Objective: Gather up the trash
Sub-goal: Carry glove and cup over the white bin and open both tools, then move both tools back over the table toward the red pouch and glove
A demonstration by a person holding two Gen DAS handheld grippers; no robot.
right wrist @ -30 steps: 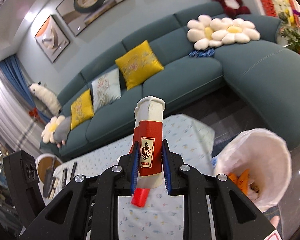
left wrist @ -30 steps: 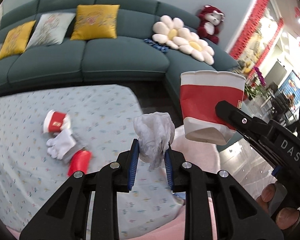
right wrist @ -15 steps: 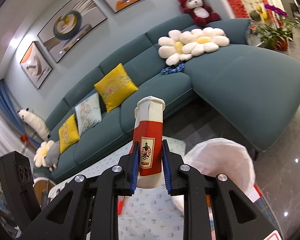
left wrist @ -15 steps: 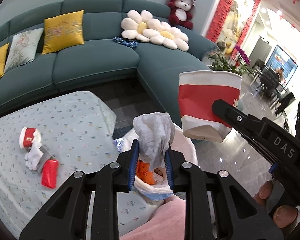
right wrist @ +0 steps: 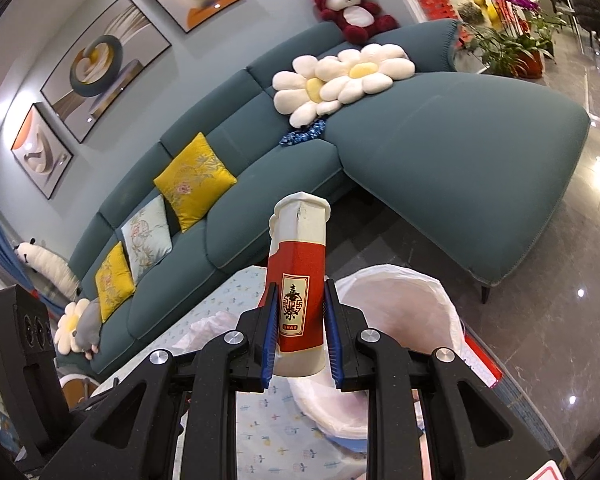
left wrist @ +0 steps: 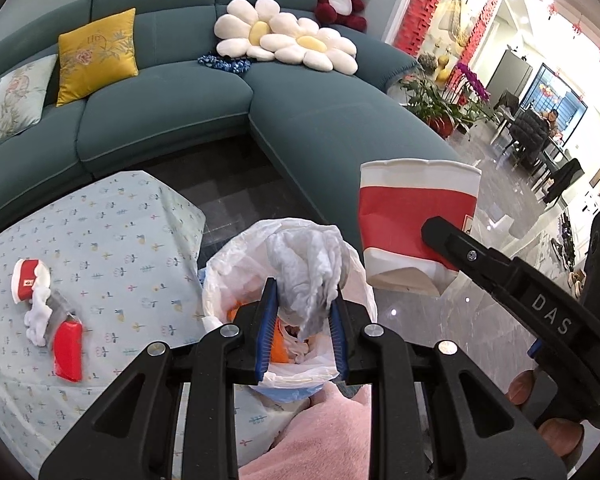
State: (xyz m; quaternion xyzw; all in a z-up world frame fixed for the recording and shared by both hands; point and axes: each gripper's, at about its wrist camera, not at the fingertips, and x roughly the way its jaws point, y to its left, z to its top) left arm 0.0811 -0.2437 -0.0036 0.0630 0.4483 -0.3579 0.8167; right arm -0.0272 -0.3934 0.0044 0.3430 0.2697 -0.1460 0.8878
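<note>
My left gripper [left wrist: 303,312] is shut on a crumpled white tissue [left wrist: 308,268] and holds it just above the open trash bin [left wrist: 220,280] lined with a white bag. My right gripper [right wrist: 298,320] is shut on a squashed red and white paper cup [right wrist: 298,276], held upright beside the bin [right wrist: 420,296]; the cup also shows in the left wrist view [left wrist: 412,232], to the right of the bin. On the table [left wrist: 120,240] lie another red and white cup [left wrist: 26,280], a white tissue [left wrist: 38,316] and a red wrapper [left wrist: 68,350].
A teal corner sofa [left wrist: 172,112] with yellow cushions [left wrist: 94,54] and flower pillows [left wrist: 288,42] stands behind the table. A dark floor gap [left wrist: 236,196] separates them. Potted plants [left wrist: 440,100] stand at the far right. A pink cloth [left wrist: 324,432] lies near the bin.
Both grippers have swung right, away from the table's middle, toward the bin. The tissue now hangs over the bin opening, and the cup is beside it.
</note>
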